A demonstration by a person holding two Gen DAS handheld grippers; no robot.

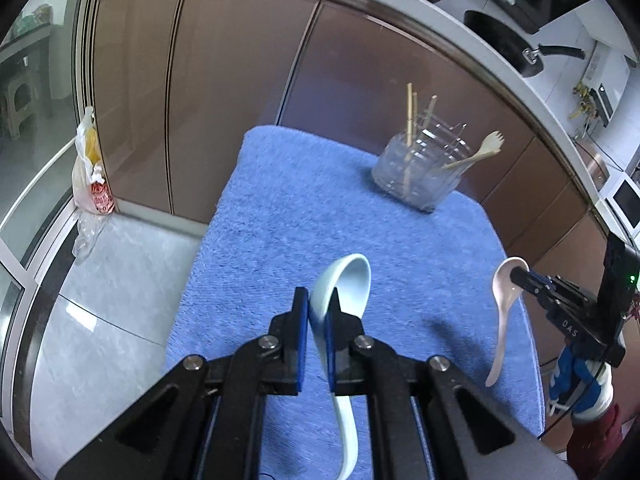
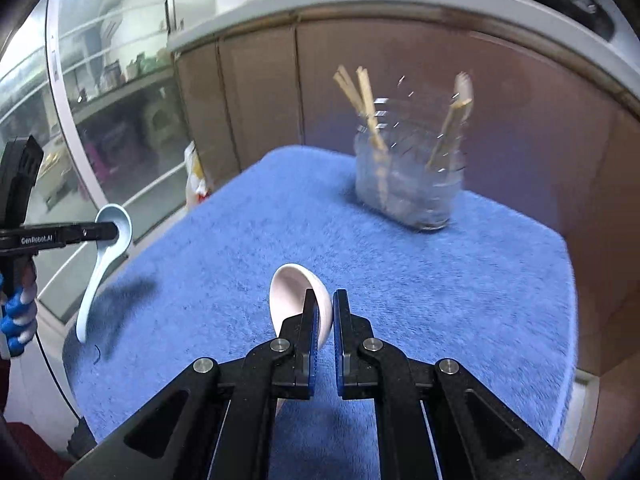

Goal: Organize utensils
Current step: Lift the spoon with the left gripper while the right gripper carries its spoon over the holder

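Left wrist view: the left gripper [image 1: 317, 308] is clamped narrow on a pale blue spoon [image 1: 347, 280], its fingers pinching the spoon just below the bowl. The bowl sticks up at 12 o'clock from the fingertips and the handle hangs down toward 6 o'clock, above a blue towel [image 1: 280, 216]. At 1 o'clock, near the towel's far edge, stands a clear holder [image 1: 420, 172] with wooden chopsticks [image 1: 409, 120] upright in it and a wooden spork [image 1: 478, 152] leaning out to the right. At 3 o'clock the right gripper [image 1: 520, 274] grips a white spoon [image 1: 505, 312] at its bowl, handle hanging down. A plastic bag [image 1: 92, 172] sits on the floor at 9 o'clock.

Right wrist view: the right gripper [image 2: 325, 312] is closed narrow on the white spoon [image 2: 292, 296], bowl up between the fingertips, over the towel [image 2: 460, 280]. The holder [image 2: 408, 184] is at 1 o'clock, blurred. At 9 o'clock the left gripper [image 2: 114, 232] holds the pale blue spoon [image 2: 100, 264] by its bowl, clear of the towel.
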